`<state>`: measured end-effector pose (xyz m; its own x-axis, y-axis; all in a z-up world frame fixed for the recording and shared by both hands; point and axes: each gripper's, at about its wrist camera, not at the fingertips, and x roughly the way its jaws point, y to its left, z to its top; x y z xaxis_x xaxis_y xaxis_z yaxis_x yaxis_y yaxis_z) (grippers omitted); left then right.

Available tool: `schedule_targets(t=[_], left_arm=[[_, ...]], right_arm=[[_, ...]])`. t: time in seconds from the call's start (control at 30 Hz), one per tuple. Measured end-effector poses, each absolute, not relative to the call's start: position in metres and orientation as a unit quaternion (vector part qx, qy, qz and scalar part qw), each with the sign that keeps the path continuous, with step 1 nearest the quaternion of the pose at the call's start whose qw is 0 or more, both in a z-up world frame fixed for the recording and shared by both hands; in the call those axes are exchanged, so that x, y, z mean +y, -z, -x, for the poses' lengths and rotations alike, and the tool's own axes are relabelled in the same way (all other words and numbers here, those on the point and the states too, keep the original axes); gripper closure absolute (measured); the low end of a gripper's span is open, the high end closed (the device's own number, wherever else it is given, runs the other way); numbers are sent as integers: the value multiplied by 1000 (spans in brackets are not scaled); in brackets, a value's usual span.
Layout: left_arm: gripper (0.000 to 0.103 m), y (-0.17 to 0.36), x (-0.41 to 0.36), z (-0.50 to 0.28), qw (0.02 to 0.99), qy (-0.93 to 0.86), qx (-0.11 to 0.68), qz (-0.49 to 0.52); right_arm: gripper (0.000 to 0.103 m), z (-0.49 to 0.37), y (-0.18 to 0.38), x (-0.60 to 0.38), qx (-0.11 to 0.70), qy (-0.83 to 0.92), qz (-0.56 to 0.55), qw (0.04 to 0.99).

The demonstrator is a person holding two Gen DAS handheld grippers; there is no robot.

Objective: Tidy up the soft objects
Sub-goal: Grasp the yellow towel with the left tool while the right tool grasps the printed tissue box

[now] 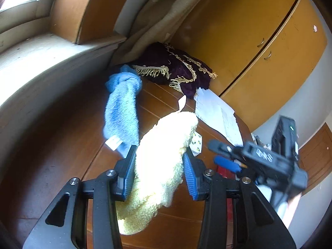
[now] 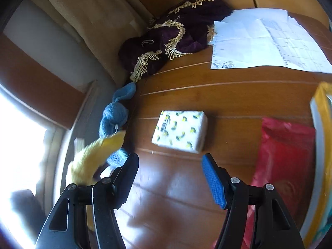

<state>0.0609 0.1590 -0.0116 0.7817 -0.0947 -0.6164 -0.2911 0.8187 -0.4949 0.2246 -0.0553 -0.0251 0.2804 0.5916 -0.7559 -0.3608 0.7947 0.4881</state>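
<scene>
Yellow towel between left jaws, grip unconfirmed.
Left gripper (image 1: pixel 158 170) straddled the yellow towel (image 1: pixel 164 145), jaws apart (clamp uncertain); it risked slipping, snagging the blue towel (image 1: pixel 122 108) at ten o'clock. Right gripper (image 2: pixel 170 178) gaped empty.

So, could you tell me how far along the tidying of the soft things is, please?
Nothing looks sorted yet. In hand: the yellow towel sits between the left gripper's fingers. The right gripper is open and empty over the table. Left: the blue towel and the purple fringed cloth, both loosely heaped.

No legible text, printed sheets of paper (image 2: pixel 259 41) too blurred to read, tissue pack (image 2: pixel 180 131) print unreadable
</scene>
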Motion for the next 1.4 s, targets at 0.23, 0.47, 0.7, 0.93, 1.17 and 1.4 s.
schedule_targets(t=[0.23, 0.47, 0.7, 0.93, 1.17, 1.4], left_arm=[[63, 14, 165, -55, 895, -58, 328, 297], [63, 12, 169, -48, 892, -54, 325, 309], [63, 13, 166, -48, 892, -49, 330, 306], [63, 13, 165, -45, 891, -49, 330, 309], [63, 12, 163, -44, 891, -50, 330, 307], [63, 12, 161, -43, 891, -53, 333, 304]], right_arm=[[37, -249, 41, -47, 525, -281, -121, 794], [37, -275, 37, -41, 511, -250, -112, 815], [37, -289, 43, -20, 520, -244, -99, 812], [37, -264, 49, -18, 524, -281, -59, 802], [36, -252, 44, -9, 498, -302, -35, 812], [36, -230, 47, 8, 482, -312, 26, 818]])
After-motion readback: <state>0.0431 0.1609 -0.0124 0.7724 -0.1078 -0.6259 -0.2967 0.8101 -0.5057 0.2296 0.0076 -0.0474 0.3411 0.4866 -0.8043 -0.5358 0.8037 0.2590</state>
